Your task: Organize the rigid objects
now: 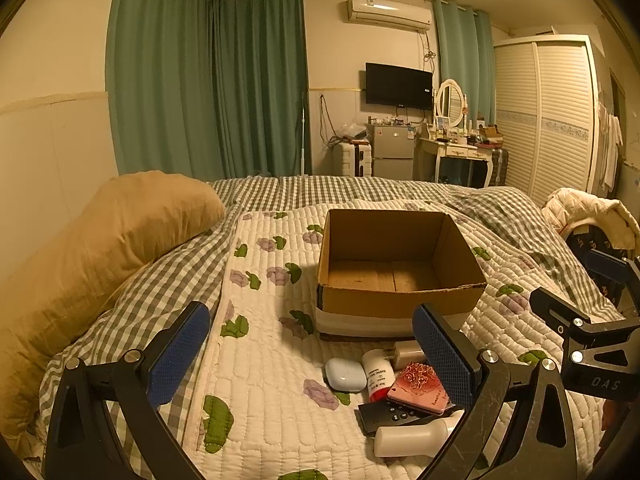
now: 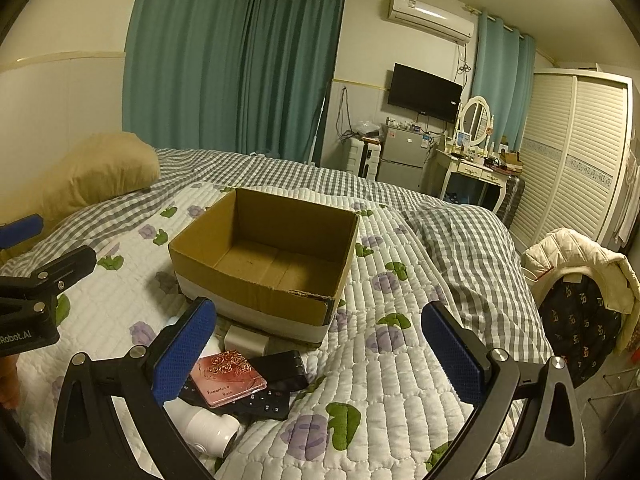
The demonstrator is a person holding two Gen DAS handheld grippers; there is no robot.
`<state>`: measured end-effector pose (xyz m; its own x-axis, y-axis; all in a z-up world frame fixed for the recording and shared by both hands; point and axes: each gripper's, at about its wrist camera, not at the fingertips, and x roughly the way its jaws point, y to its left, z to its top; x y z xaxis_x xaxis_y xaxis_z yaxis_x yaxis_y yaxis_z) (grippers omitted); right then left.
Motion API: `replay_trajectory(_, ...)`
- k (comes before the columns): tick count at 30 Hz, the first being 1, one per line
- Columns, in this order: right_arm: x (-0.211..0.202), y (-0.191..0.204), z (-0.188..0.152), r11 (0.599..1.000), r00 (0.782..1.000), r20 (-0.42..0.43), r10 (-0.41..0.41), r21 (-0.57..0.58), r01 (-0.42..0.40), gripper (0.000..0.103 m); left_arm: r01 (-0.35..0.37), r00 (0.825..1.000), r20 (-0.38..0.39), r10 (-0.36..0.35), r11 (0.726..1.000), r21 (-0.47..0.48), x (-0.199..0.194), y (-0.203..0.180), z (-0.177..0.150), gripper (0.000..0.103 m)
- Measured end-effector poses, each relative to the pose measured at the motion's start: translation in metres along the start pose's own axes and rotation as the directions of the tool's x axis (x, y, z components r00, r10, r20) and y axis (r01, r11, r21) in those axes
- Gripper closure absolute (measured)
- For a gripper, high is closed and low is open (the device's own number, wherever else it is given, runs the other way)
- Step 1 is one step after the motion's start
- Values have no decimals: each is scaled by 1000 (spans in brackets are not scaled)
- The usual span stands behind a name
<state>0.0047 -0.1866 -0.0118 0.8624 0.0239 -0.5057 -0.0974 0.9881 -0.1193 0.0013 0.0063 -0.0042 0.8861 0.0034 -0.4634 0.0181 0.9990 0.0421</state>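
Brown cardboard box (image 1: 400, 264) sits empty on the bed (image 1: 264, 392). The pink case (image 2: 227, 378) lies just near of it, hard, flat and slippery. Grab its thin edges. Your left gripper (image 1: 312, 360) and right gripper (image 2: 320, 356) have fingers wide apart, holding nothing.

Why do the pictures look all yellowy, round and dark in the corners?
Left wrist view: warm ceiling light tints everything yellow; fisheye lens bends the walls and blackens corners; the cardboard box is sharp. Right wrist view: lamp glare top right, less yellow; the pink case shows clearly.
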Motion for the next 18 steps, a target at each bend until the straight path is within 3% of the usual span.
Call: replay_trajectory(18,1,2,-1,1000,1000,-6,6,-8,-6,0,-6,1000,-6,6,1000,5,0,-1,2,0)
